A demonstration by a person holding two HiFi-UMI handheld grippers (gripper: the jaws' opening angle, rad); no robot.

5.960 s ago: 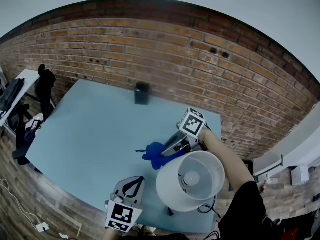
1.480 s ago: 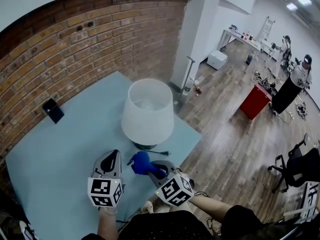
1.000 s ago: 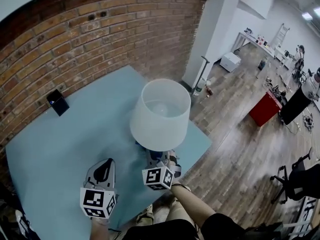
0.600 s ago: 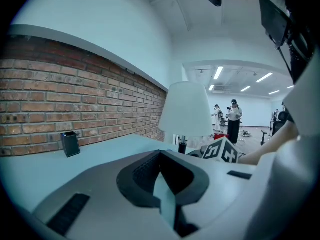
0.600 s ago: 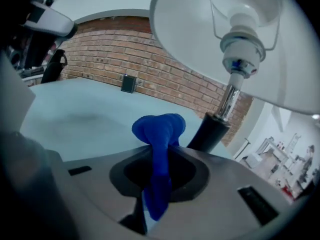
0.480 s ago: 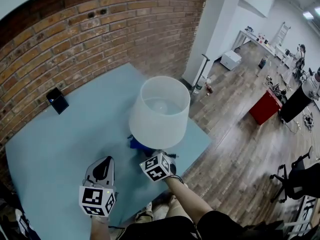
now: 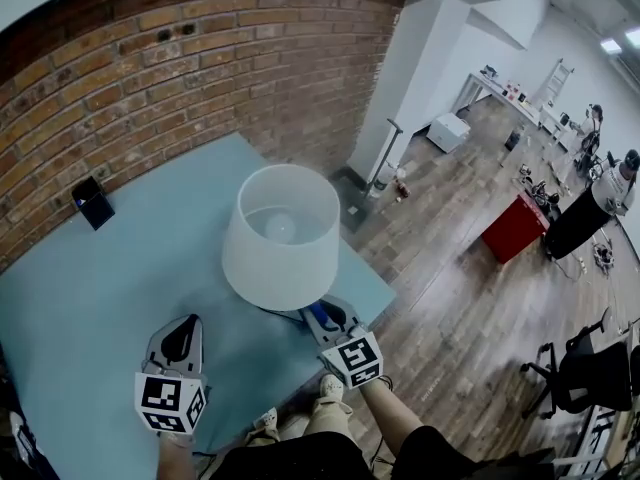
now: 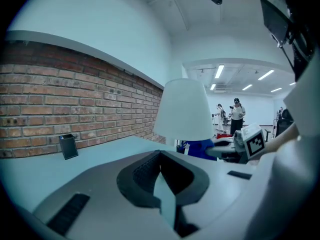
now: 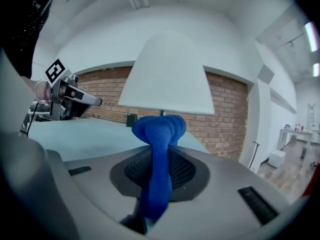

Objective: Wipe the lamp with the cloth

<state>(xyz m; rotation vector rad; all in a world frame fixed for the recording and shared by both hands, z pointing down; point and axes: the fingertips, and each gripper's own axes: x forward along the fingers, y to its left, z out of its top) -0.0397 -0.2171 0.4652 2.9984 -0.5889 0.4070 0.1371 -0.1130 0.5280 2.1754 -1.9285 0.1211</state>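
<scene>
The lamp's white shade [image 7: 280, 236] stands near the right front corner of the pale blue table [image 7: 120, 278]. My right gripper [image 7: 328, 318] is low at the shade's front right, shut on the blue cloth [image 7: 317, 315], which lies close under the shade's rim. In the right gripper view the cloth [image 9: 159, 134] bunches up out of the jaws just in front of the shade [image 9: 165, 79]. My left gripper [image 7: 181, 335] hovers over the table to the front left of the lamp, shut and empty. The left gripper view shows the shade [image 8: 184, 109] and cloth [image 8: 200, 148] ahead to the right.
A small black box [image 7: 92, 202] stands at the back left by the brick wall [image 7: 150, 58]. The table's right edge [image 7: 375, 288] drops to a wooden floor. A red cabinet [image 7: 515, 226] and people stand far off in the room.
My right gripper has carried the cloth from the left front of the lamp's foot round to its right front. The left gripper has barely moved. The head view swung slightly.
</scene>
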